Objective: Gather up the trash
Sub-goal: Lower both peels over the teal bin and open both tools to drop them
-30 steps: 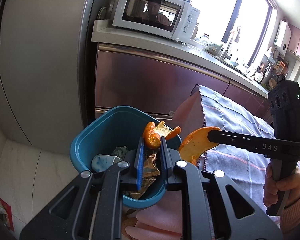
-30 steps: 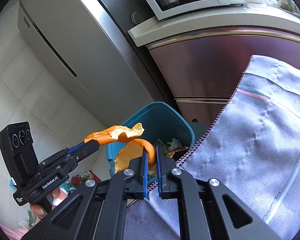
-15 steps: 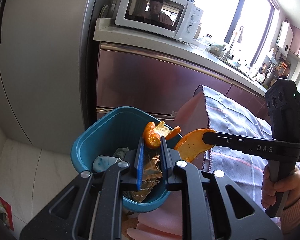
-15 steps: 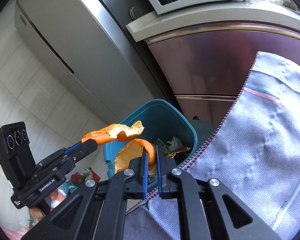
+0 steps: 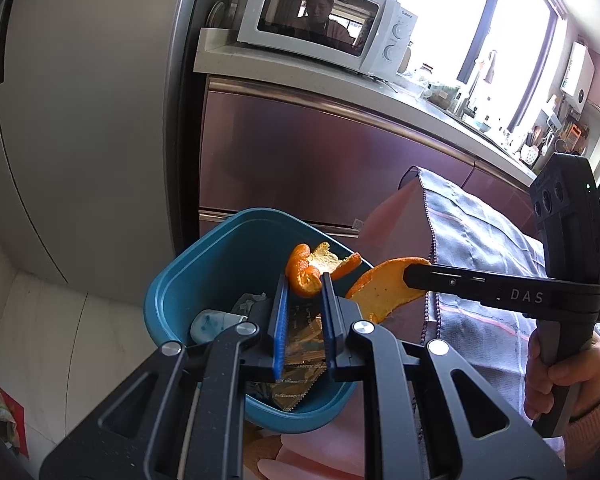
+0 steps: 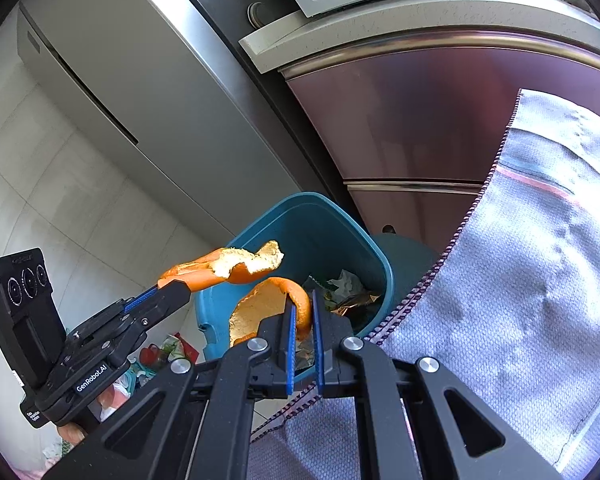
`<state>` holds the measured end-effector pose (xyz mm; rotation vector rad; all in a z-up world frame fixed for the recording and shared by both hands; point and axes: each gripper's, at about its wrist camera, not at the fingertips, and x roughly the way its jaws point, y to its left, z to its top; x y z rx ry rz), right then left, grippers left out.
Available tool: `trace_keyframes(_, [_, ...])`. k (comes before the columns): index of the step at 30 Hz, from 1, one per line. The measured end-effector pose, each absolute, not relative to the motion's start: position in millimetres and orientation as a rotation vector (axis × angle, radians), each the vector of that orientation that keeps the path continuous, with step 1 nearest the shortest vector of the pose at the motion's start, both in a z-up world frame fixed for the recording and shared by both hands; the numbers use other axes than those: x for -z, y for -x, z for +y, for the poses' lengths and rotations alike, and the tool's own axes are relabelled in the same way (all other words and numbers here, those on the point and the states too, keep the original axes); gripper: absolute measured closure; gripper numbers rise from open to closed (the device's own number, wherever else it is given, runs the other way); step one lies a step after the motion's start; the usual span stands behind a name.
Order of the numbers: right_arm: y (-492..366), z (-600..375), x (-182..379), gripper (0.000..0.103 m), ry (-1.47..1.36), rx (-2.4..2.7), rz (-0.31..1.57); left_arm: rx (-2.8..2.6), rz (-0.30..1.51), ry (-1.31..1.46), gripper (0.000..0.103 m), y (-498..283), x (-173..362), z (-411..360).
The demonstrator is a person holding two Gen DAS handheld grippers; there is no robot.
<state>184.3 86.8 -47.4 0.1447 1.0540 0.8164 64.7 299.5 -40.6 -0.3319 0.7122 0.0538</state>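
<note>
Peel (image 5: 306,276) clamped by gripper (image 6: 172,290) marked "GenRobot.AI"

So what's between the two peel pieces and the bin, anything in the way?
Nothing. In the left wrist view the left peel hangs over the open bin; the right peel hangs at its rim. Only air lies below them.

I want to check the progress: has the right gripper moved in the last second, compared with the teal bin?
Yes. In the left wrist view the right gripper with its orange peel has shifted slightly left, toward the teal bin.

Home kitchen: microwave (image 5: 324,36), counter (image 5: 340,84), seemingly fridge (image 5: 80,120).
</note>
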Motion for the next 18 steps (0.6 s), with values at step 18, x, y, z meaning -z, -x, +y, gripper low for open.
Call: trace_keyframes(18, [-194,105,59,0.096,-0.099,-0.789,1.092,-0.079,0.755,0.333,0.088,-77,61,301])
